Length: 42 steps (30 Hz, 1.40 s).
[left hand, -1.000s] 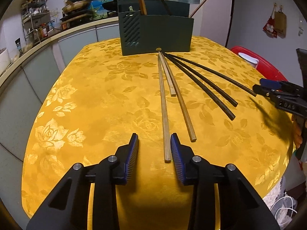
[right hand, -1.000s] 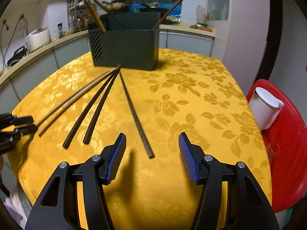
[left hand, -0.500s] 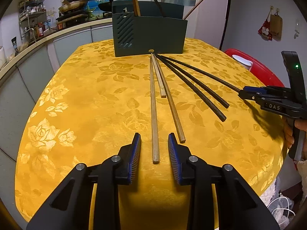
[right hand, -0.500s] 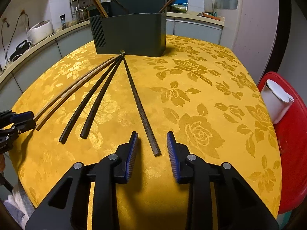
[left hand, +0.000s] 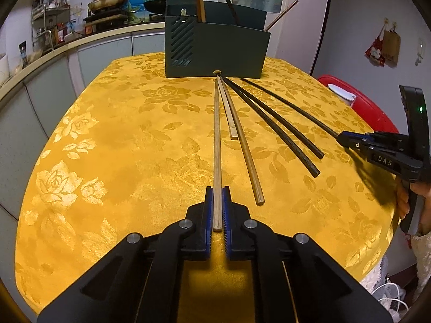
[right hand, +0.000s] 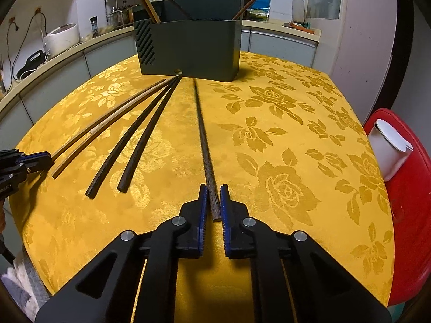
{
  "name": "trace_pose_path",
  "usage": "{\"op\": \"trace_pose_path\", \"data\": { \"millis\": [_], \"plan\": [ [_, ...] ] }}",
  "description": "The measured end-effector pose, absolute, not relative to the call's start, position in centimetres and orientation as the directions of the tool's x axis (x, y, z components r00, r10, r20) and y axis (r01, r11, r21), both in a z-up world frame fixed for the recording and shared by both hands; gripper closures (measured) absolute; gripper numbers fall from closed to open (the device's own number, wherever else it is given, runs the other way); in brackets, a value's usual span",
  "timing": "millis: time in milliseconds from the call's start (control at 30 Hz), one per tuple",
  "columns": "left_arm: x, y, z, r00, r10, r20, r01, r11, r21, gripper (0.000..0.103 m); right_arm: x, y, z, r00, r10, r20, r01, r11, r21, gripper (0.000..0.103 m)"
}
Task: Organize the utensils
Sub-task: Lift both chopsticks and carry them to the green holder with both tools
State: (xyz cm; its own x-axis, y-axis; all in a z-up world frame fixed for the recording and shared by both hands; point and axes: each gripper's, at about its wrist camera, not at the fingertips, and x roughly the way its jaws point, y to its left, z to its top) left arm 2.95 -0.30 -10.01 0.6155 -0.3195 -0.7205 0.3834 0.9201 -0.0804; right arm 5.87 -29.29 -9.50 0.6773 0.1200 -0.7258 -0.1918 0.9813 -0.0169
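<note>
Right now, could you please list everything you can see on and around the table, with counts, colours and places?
Light wooden chopsticks: three, pale tan, left part of the fan; one in the left tool.
Dark chopsticks: three, near black, right part of the fan; one in the right tool.
Utensil holder: one, dark grey-green, far end of the table, with sticks standing inside.
Tablecloth: one, yellow with roses, covering the table.
Red stool: one, right of the table, carrying a white container.
Left tool: black with blue pads, shut on a light chopstick.
Right tool: same colours, shut on a dark chopstick.
</note>
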Motion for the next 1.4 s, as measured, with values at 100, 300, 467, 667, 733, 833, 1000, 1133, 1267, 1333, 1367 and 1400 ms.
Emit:
{"op": "trace_pose_path", "data": {
  "millis": [100,300,467,667,733,833,1000,1133,1267,1333,1367,1400],
  "plan": [
    [2.6,-0.5,-9.7,0.629,-0.311,-0.713,0.387,0.920,-0.060,0.097,5.8,-29.6,-9.4,0.679,0.125,-0.723,-0.176,0.984,0.005,0.095],
    [1.2,-0.3,-6.9,0.704,-0.300,-0.644,0.392,0.920,0.000,0.097,4.6,-30.7,-6.5,0.721,0.161,-0.673,-0.164,0.985,0.059,0.095],
    [1.1,-0.1,-4.3,0.739,-0.304,-0.601,0.395,0.919,0.021,0.097,3.0,-31.5,-2.2,0.788,0.193,-0.585,-0.170,0.981,0.094,0.095],
    [2.0,0.0,0.6,0.776,-0.324,-0.541,0.406,0.913,0.035,0.097,2.4,-32.3,2.6,0.841,0.233,-0.489,-0.186,0.972,0.143,0.095],
    [2.4,-0.1,2.2,0.792,-0.327,-0.516,0.405,0.913,0.044,0.097,2.5,-32.2,4.3,0.860,0.234,-0.453,-0.192,0.972,0.137,0.095],
    [3.0,-0.2,4.4,0.819,-0.320,-0.476,0.394,0.917,0.061,0.097,2.8,-31.9,6.1,0.875,0.246,-0.418,-0.212,0.969,0.127,0.095],
    [3.9,-0.2,6.6,0.843,-0.319,-0.432,0.385,0.920,0.072,0.097,4.0,-31.0,7.7,0.882,0.253,-0.398,-0.230,0.968,0.105,0.095],
    [4.8,-0.2,7.6,0.852,-0.320,-0.415,0.380,0.923,0.066,0.097,5.2,-30.4,8.4,0.880,0.266,-0.395,-0.245,0.964,0.104,0.095],
    [5.8,0.0,7.9,0.851,-0.320,-0.417,0.376,0.925,0.057,0.097,6.2,-30.1,8.9,0.871,0.288,-0.399,-0.259,0.958,0.126,0.095],
    [6.3,0.0,8.1,0.851,-0.319,-0.418,0.374,0.926,0.054,0.097,6.7,-30.1,9.2,0.863,0.301,-0.405,-0.266,0.953,0.142,0.095],
    [6.6,0.0,8.2,0.849,-0.320,-0.419,0.373,0.927,0.048,0.097,7.0,-30.0,9.4,0.860,0.305,-0.409,-0.267,0.952,0.148,0.095],
    [6.8,0.0,8.3,0.849,-0.319,-0.422,0.372,0.927,0.046,0.097,7.3,-29.9,9.5,0.857,0.307,-0.414,-0.268,0.951,0.151,0.095]
  ]
}}
